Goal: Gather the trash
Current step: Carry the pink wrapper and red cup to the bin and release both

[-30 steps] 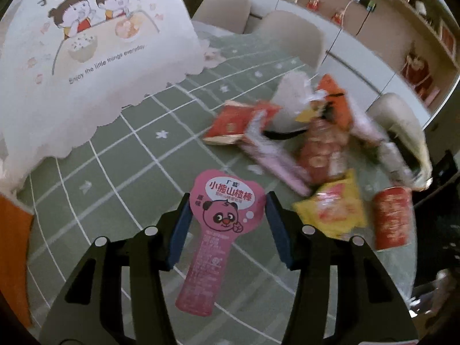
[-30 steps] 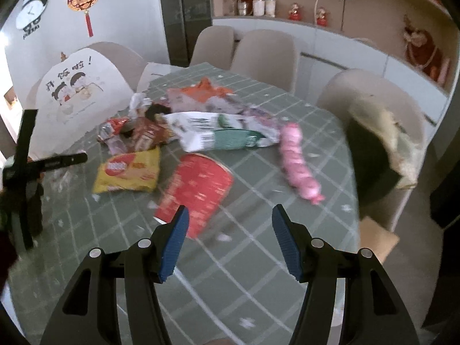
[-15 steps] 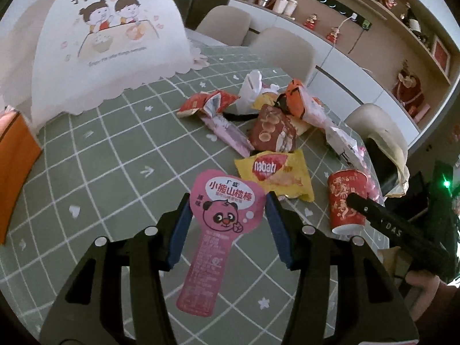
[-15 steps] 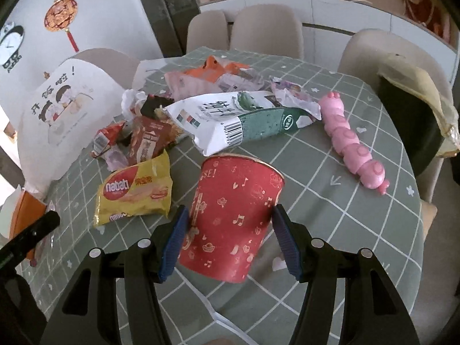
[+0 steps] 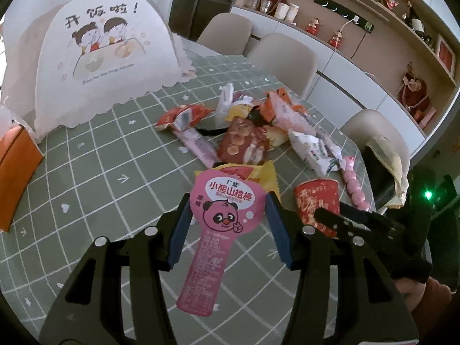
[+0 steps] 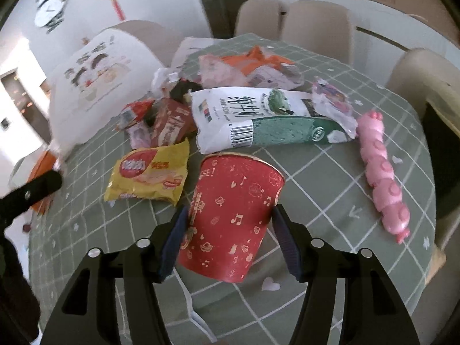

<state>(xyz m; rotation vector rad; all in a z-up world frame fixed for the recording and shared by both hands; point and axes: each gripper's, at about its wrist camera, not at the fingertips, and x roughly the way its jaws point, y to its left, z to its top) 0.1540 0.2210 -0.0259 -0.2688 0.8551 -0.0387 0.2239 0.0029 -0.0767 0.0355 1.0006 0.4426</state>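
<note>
Pickup step: left tongs (image 5: 228,218) grasp pink wrapper (image 5: 221,230), right tongs (image 6: 230,233) straddle red cup (image 6: 233,218) w/ jaws touching its sides, clench unconfirmed; next likely squeeze, lift.

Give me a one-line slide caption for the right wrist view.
Right tool closes around a red paper cup on the green checked tablecloth, snack wrappers piled behind.

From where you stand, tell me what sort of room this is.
Most likely a home dining room. A table with a green checked cloth is ringed by beige dining chairs, a mesh food cover printed with cartoon children stands on it, and a sideboard with shelves of jars and figurines lines the wall.
</note>
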